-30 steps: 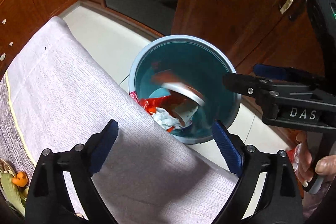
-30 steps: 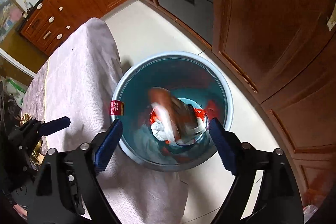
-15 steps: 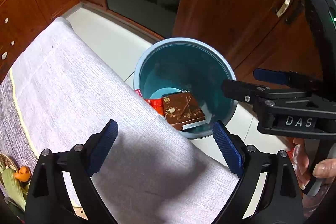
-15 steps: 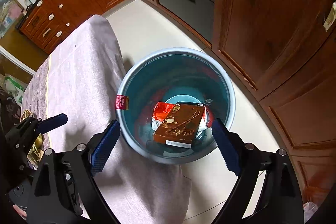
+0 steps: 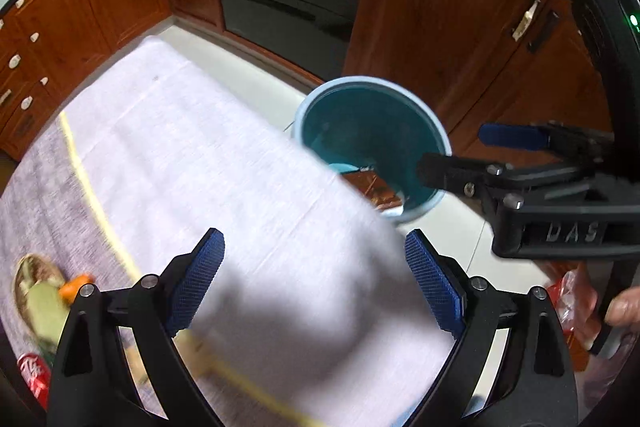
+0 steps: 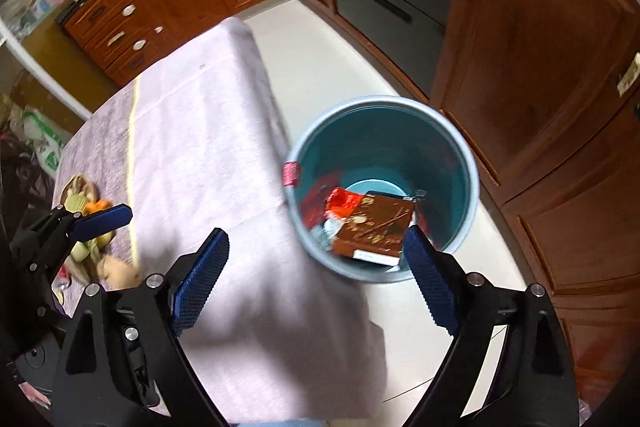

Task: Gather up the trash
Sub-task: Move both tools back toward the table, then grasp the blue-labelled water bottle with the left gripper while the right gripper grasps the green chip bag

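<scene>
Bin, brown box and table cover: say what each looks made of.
Bin: likely plastic, smooth teal wall with faint sheen and pale rim. Brown box: probably printed cardboard, flat faces, crisp corners, slight gloss. Table cover: woven cloth, matte pale lilac, draping over the edge.

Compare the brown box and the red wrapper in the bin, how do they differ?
The brown box is flat, stiff and rectangular with printed pictures; the red wrapper is crumpled and shiny. The brown box lies on top, tilted, while the red wrapper is partly tucked under its edge. The brown box looks larger. Both sit inside the teal bin.
</scene>
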`<state>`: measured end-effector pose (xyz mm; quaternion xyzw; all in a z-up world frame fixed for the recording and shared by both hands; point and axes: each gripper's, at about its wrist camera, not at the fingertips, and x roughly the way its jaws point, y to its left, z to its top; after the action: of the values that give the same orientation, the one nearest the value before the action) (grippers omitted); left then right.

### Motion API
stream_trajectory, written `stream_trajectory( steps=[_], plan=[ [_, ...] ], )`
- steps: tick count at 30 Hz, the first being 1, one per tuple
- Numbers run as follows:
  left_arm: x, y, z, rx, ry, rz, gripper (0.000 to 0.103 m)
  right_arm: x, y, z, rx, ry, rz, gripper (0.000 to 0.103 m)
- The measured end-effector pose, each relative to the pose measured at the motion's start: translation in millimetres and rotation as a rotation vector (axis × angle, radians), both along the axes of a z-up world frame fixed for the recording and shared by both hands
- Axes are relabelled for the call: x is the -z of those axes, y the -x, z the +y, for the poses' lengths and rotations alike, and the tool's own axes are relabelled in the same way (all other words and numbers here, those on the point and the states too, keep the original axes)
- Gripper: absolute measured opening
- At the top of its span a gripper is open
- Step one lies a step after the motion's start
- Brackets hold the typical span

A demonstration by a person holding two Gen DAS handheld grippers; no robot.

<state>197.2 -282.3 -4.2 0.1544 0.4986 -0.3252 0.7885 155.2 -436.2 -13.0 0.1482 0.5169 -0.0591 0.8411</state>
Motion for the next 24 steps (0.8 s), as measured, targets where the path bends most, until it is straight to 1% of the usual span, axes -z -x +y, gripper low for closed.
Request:
stream_trajectory(
  steps=[4, 9, 13, 14, 16, 20, 24],
  plan=[
    [-8.6, 18.0, 41.6, -0.010, -0.015, -0.031, 0.092, -8.7, 10.0, 37.1, -0.053, 0.016, -0.006, 0.085],
    [-15.9, 46.5, 105.1, -0.051, -0.021, -0.061, 0.092, -16.5, 24.4, 90.7, -0.133, 0.040, -0.007, 0.085],
    [-19.9, 75.1, 160.2, -0.069, -0.023, -0.094, 0.096, -20.1, 39.6, 141.2, -0.220, 0.070, -0.004, 0.085],
    [-18.7, 84.4, 168.7, -0.068, -0.028, -0.100, 0.097, -20.0, 42.7, 151.6, -0.238, 0.075, 0.000, 0.085],
    [-17.6, 102.7, 190.4, -0.062, -0.044, -0.113, 0.097, -19.3, 49.6, 171.6, -0.276, 0.083, 0.005, 0.089],
    [-10.6, 132.7, 225.6, -0.047, -0.073, -0.135, 0.097, -17.9, 63.9, 214.6, -0.367, 0.116, 0.020, 0.089],
    [-3.3, 153.9, 255.7, -0.040, -0.070, -0.120, 0.097, -17.6, 81.4, 250.7, -0.464, 0.166, 0.039, 0.089]
  ],
)
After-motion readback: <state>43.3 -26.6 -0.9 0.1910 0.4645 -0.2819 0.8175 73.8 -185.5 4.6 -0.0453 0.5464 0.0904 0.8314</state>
